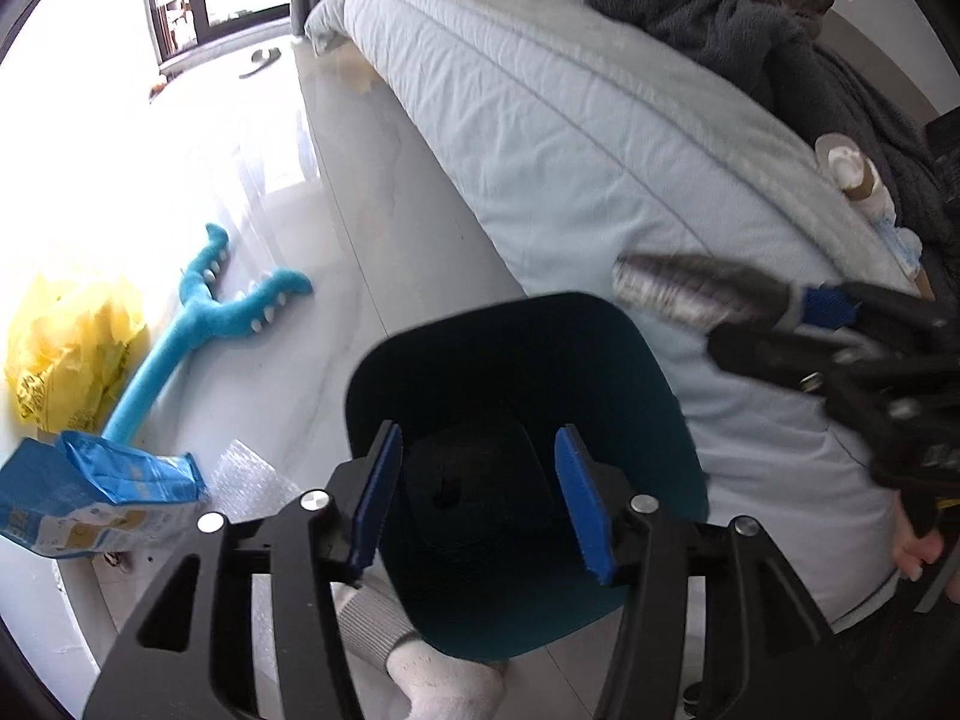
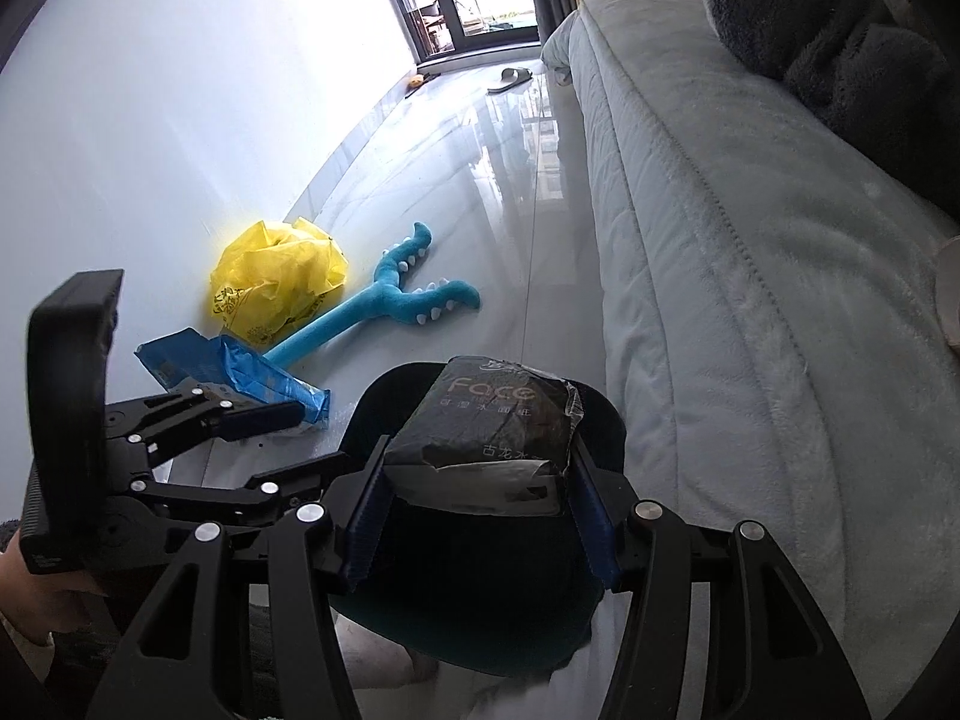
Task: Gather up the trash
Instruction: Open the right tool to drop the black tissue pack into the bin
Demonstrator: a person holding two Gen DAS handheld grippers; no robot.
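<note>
Right gripper (image 2: 480, 516): pads pinching black tissue pack (image 2: 498, 438), pack held above dark teal bin (image 2: 600, 420).
Left gripper (image 1: 477, 504): jaws spread, nothing between pads, poised over same bin's mouth.
Floor (image 2: 480, 180) beside pale blue bed (image 2: 720, 240): yellow plastic bag (image 2: 276, 282), blue wrapper (image 2: 240, 372), blue plush toy (image 2: 384, 306).
On bed edge: small pale item (image 1: 852, 174), possibly cup, too blurred to tell.

Both grippers are black skeletal frames with cut-out slots and round silver screw heads. The left gripper (image 1: 480, 504) carries ridged blue pads (image 1: 378, 498) (saw-toothed along the edges). Below it, a grey ribbed cuff (image 1: 372, 624) meets a white sock (image 1: 444, 684).
</note>
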